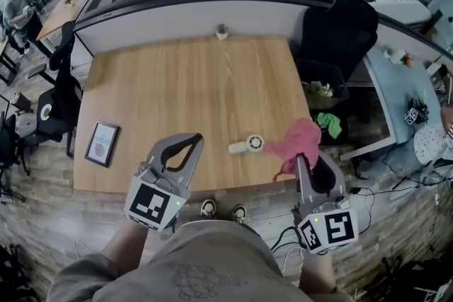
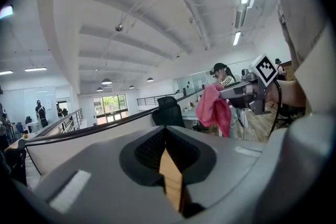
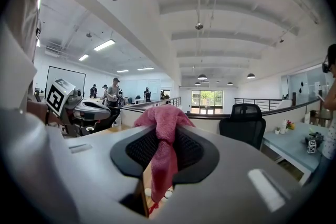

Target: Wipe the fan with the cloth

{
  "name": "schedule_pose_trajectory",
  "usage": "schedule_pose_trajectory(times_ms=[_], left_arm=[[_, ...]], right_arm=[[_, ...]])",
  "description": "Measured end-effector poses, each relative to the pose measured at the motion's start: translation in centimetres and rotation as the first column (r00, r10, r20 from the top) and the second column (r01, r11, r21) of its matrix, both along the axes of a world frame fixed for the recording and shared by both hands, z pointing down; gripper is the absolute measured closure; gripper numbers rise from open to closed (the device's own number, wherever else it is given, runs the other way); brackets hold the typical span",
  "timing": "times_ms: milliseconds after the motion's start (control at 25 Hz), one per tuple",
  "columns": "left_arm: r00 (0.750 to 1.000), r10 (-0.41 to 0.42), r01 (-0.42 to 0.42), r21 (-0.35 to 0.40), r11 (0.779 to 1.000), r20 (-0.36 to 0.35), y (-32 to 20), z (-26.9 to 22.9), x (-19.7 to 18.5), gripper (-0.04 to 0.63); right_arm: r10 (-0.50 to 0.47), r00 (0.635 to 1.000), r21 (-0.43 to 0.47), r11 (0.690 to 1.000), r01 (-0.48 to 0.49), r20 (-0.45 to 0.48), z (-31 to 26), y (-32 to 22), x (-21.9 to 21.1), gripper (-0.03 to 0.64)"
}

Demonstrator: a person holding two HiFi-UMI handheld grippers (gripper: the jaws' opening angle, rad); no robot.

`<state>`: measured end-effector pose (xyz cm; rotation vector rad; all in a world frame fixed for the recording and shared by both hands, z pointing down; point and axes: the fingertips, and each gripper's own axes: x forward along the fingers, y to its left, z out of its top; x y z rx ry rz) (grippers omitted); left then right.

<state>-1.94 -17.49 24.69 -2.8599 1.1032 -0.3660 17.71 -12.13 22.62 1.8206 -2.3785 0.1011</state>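
My right gripper (image 1: pixel 303 163) clenches the cloth (image 1: pixel 301 138); the fan (image 1: pixel 249 145) lies just left of it, handle pointing toward my left gripper (image 1: pixel 190 145), whose jaws are clenched on nothing.

The fan (image 1: pixel 248 144) lies on the table (image 1: pixel 177 81), near the front edge and right of the middle. The cloth (image 1: pixel 301 141) hangs between the jaws of the right gripper (image 1: pixel 301 160), just right of the fan, over the table's front right corner. The left gripper (image 1: pixel 192 141) is over the front edge, left of the fan. A frame (image 1: pixel 102 143) lies at the front left corner. A plant (image 1: pixel 221 31) stands at the middle of the back edge. One chair (image 1: pixel 338 32) is beyond the back right corner, another (image 1: pixel 60 99) left of the table.
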Motion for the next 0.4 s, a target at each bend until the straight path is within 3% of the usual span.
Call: schedule_pose_trajectory(times_ms=[400], left_arm=[[1.000, 0.023, -0.023, 0.013, 1.000, 0.000, 0.92, -0.37, 0.66, 0.597]], right_arm=[[-0.007, 1.000, -0.011, 1.000, 0.007, -0.016, 0.38, 0.54, -0.24, 0.529]])
